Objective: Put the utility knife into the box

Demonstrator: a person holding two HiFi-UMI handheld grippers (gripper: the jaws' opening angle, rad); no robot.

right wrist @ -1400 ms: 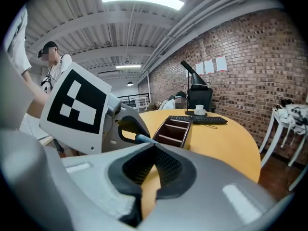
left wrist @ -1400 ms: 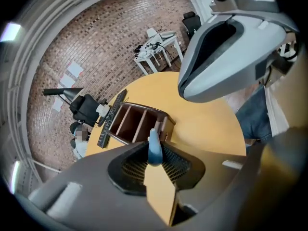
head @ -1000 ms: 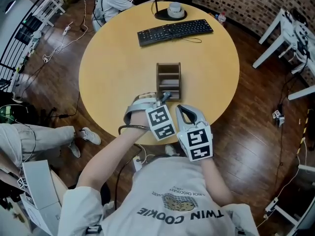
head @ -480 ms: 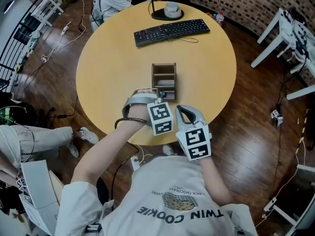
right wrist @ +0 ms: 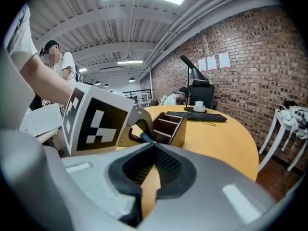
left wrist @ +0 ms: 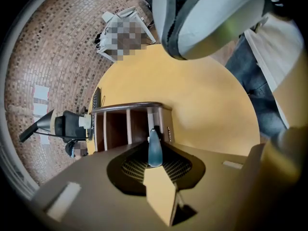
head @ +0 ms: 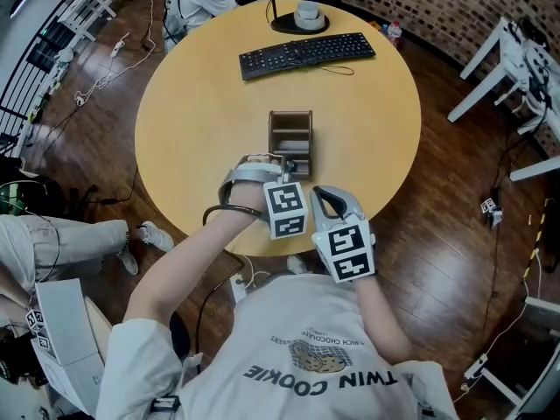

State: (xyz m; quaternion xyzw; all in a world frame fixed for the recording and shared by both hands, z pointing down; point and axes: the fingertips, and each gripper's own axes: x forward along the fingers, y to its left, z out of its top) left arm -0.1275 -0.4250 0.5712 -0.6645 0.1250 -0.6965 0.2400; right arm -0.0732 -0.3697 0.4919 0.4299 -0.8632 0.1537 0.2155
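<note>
Utility knife (left wrist: pixel 154 149) clamped in left gripper (left wrist: pixel 155 161) — tip at the box (left wrist: pixel 117 128).

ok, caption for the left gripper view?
Left tongs grip the knife, its tip at the wooden box.

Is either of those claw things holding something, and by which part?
The fingers of the left gripper pinch the utility knife by its near end, the rest poking out toward the box. The right gripper holds nothing.
</note>
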